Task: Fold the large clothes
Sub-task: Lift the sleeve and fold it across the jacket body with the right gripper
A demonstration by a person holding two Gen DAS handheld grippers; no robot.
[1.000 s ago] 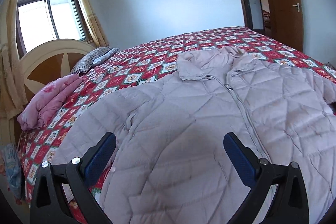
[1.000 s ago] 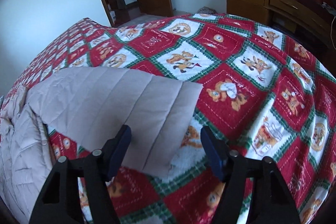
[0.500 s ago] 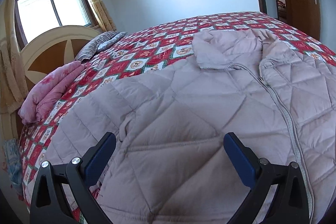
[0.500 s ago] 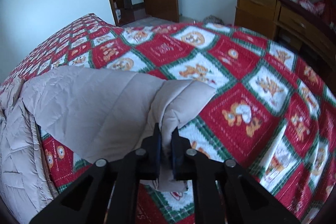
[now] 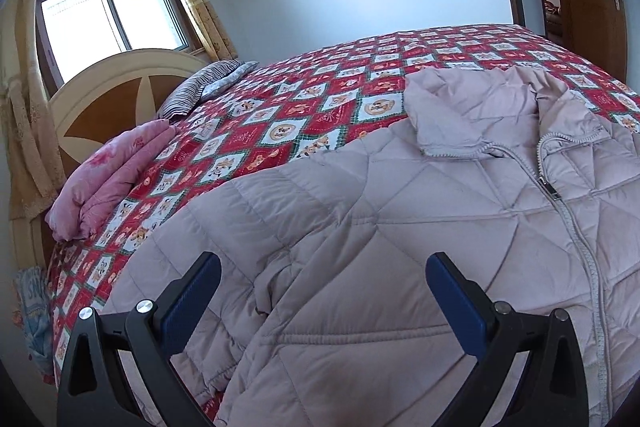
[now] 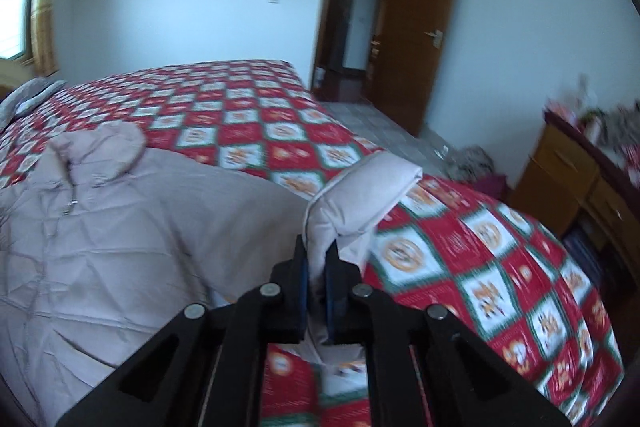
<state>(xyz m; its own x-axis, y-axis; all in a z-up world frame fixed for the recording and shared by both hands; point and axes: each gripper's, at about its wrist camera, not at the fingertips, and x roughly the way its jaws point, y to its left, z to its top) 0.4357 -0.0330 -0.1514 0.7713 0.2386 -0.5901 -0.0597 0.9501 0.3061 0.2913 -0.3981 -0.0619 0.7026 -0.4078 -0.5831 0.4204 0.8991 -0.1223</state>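
A pale pink quilted jacket (image 5: 400,235) lies front up on the bed, zipped, collar toward the far side. My left gripper (image 5: 320,291) is open and empty, hovering just above the jacket near its left sleeve and armpit. In the right wrist view the jacket's body (image 6: 120,227) spreads to the left. My right gripper (image 6: 315,267) is shut on the end of the jacket's right sleeve (image 6: 360,195) and holds it lifted off the bedspread, the cuff folded over above the jaws.
The bed has a red, green and white patterned bedspread (image 5: 312,107) (image 6: 480,247). A folded pink quilt (image 5: 112,175) and a striped pillow (image 5: 200,87) lie by the headboard. A wooden dresser (image 6: 580,179) stands to the right, an open door (image 6: 416,35) beyond.
My right gripper closed on the sleeve end, lifted it and swung left toward the jacket's body. My left gripper moved left over the jacket, still open.
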